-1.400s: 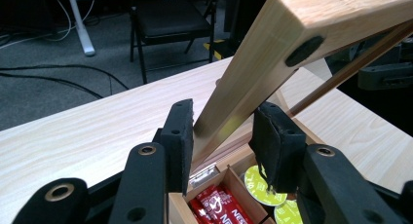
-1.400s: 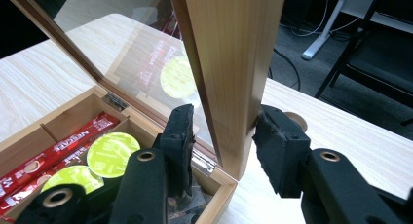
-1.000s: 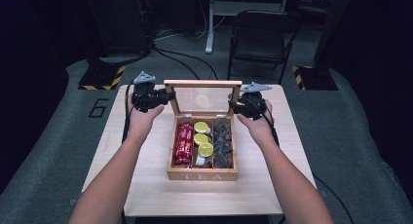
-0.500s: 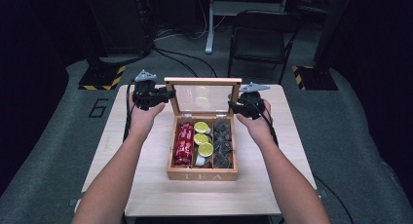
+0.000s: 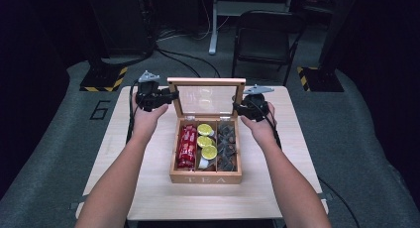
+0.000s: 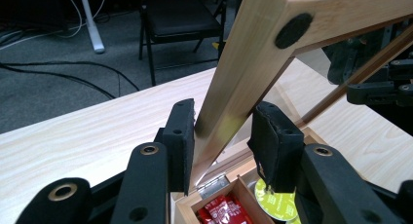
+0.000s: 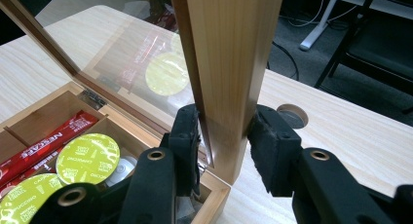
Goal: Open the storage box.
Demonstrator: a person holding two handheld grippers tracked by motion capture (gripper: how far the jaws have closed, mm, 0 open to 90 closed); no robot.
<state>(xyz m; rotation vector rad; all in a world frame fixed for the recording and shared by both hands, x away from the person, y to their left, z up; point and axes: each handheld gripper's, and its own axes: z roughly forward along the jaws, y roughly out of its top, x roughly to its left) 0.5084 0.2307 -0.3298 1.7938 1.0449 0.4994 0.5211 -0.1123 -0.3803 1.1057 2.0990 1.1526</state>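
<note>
A dim room around a pale wooden table (image 5: pixel 148 188) at centre frame, grey carpet (image 5: pixel 59 153) marked with a "6" (image 5: pixel 100 109) at left, a black folding chair (image 5: pixel 262 39) upper right, hazard-striped bases (image 5: pixel 101 79) either side, cables (image 5: pixel 183 59) snaking along the top.

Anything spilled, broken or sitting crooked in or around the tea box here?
Nothing stands out. The tea box sits square on the table, its lid upright with a gripper at each side edge, left gripper and right gripper. Packets and capsules stay inside their compartments.
</note>
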